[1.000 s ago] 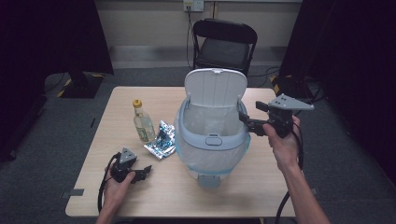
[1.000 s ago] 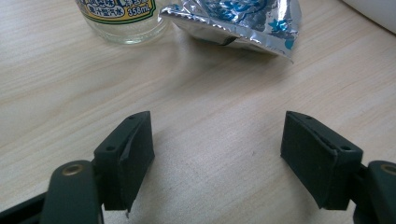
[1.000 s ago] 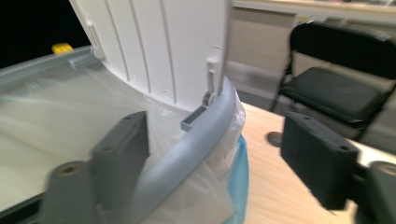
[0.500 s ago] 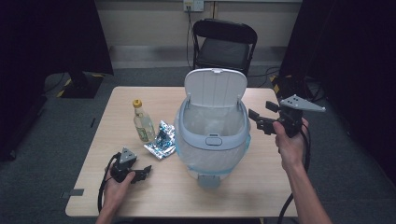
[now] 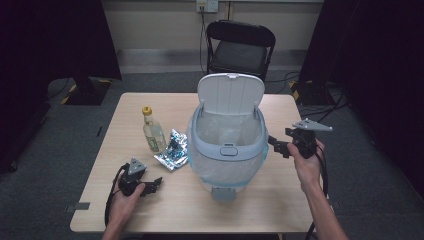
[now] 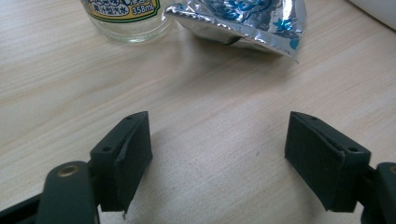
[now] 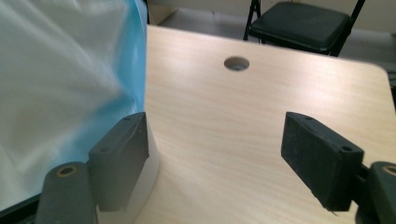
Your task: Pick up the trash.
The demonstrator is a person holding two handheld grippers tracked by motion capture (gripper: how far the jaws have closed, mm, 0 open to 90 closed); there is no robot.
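Observation:
A pale blue and white bin (image 5: 227, 150) with its lid raised stands mid-table, lined with a thin plastic bag (image 7: 56, 84). Left of it stand a glass bottle (image 5: 153, 131) with a yellow cap and a crumpled foil packet (image 5: 173, 149). My left gripper (image 5: 150, 186) rests open low on the table near the front left, its jaws facing the bottle's base (image 6: 126, 16) and the foil packet (image 6: 247, 21). My right gripper (image 5: 277, 145) is open beside the bin's right wall, with nothing between its jaws.
The wooden table (image 5: 125, 110) has a round cable hole (image 7: 236, 63) at its far right. A black folding chair (image 5: 240, 47) stands behind the table. Dark curtains hang at both sides.
My right gripper has come down and back from the bin's upper right rim to lower beside its right wall. The left gripper has stayed put.

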